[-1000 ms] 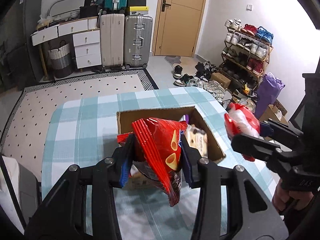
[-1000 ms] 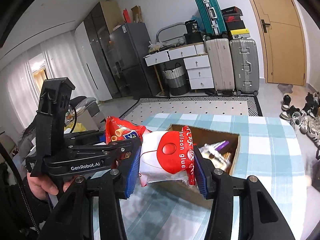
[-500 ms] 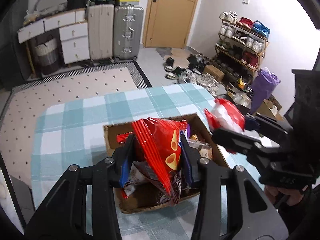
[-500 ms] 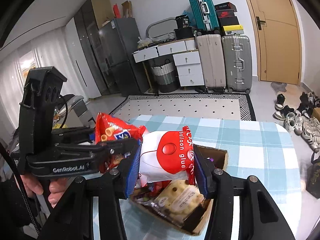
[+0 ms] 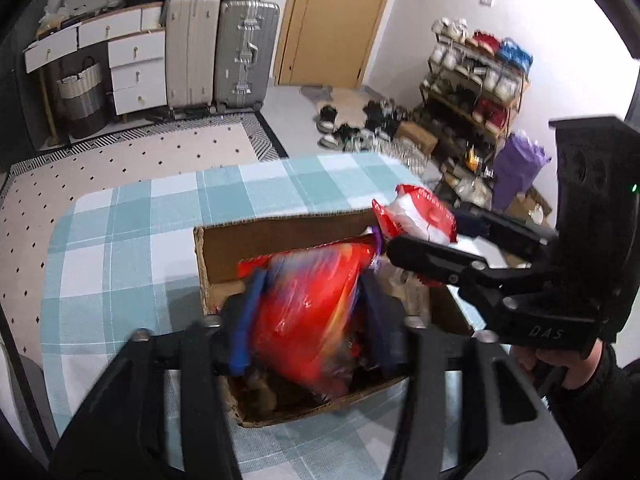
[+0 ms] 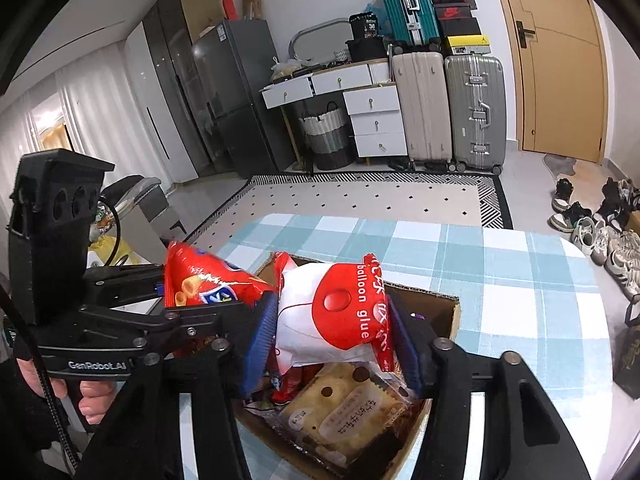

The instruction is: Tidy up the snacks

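Sitting between the blue-padded fingers of the left gripper is a shiny red crinkled snack bag, blurred, hanging over the open brown cardboard box. The jaws have just been opening, and they stand partly spread with the bag still between them; whether the pads still press on it cannot be told through the blur.

The right gripper has a red-and-white plastic packet printed "balloon glue" between its blue pads. Its jaws have also just been opening, a thin gap shows on the right side, and whether the packet is still pinched cannot be told. The packet hangs over the near part of the same box, above a clear-wrapped pale biscuit pack lying inside with other wrappers.

The box rests on a table covered with a teal-and-white checked cloth. A hand grips the left tool's handle, seen from the right wrist.
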Demonstrator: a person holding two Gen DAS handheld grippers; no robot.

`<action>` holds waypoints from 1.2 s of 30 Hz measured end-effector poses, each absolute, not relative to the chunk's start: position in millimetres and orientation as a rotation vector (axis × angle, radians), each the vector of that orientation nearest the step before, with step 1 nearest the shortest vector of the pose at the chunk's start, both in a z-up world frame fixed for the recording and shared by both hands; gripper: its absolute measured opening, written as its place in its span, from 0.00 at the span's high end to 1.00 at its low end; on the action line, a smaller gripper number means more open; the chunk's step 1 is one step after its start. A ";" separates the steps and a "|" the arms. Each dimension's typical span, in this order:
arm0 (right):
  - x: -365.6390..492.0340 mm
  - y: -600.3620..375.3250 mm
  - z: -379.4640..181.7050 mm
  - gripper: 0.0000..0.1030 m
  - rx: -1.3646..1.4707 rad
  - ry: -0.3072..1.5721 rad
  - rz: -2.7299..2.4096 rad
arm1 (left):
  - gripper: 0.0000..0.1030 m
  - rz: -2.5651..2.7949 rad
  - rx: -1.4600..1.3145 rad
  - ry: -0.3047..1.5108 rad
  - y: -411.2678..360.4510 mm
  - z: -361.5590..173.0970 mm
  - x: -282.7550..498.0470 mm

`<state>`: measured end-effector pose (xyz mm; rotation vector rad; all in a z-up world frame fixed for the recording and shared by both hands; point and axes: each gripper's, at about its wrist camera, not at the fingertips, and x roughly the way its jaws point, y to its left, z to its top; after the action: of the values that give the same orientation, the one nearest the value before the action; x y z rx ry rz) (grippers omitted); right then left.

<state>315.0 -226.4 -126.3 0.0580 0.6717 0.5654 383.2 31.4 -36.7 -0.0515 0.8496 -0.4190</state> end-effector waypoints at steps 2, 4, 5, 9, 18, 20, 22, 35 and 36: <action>317.2 -228.1 -128.8 0.35 0.061 0.674 0.554 | 0.31 -0.403 -0.041 0.852 31.0 -39.1 384.0; 318.2 -233.4 -130.5 0.34 0.086 0.679 0.537 | 0.30 -0.416 -0.039 0.856 30.9 -39.4 383.8; 318.1 -235.9 -130.6 0.34 0.102 0.681 0.544 | 0.30 -0.410 -0.031 0.853 31.0 -39.0 383.6; 313.7 -244.3 -129.0 0.31 0.118 0.668 0.532 | 0.29 -0.394 -0.033 0.847 33.7 -37.1 382.7; 289.4 -257.9 -116.1 0.31 0.128 0.633 0.519 | 0.29 -0.367 -0.013 0.805 34.4 -17.2 357.3; 282.7 -259.8 -112.5 0.30 0.127 0.625 0.518 | 0.29 -0.358 -0.010 0.793 34.0 -12.1 349.1; 274.4 -261.0 -108.2 0.30 0.124 0.613 0.513 | 0.29 -0.352 -0.009 0.781 33.8 -7.0 339.9; 209.4 -271.7 -80.0 0.19 0.120 0.536 0.486 | 0.19 -0.288 -0.010 0.645 37.3 34.2 265.2; 202.2 -272.6 -78.1 0.19 0.116 0.526 0.489 | 0.19 -0.283 -0.005 0.639 36.7 35.5 259.4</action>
<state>202.2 -272.6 -78.1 0.1159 0.5256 0.4888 259.4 36.7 35.5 -0.0046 0.6387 -0.2828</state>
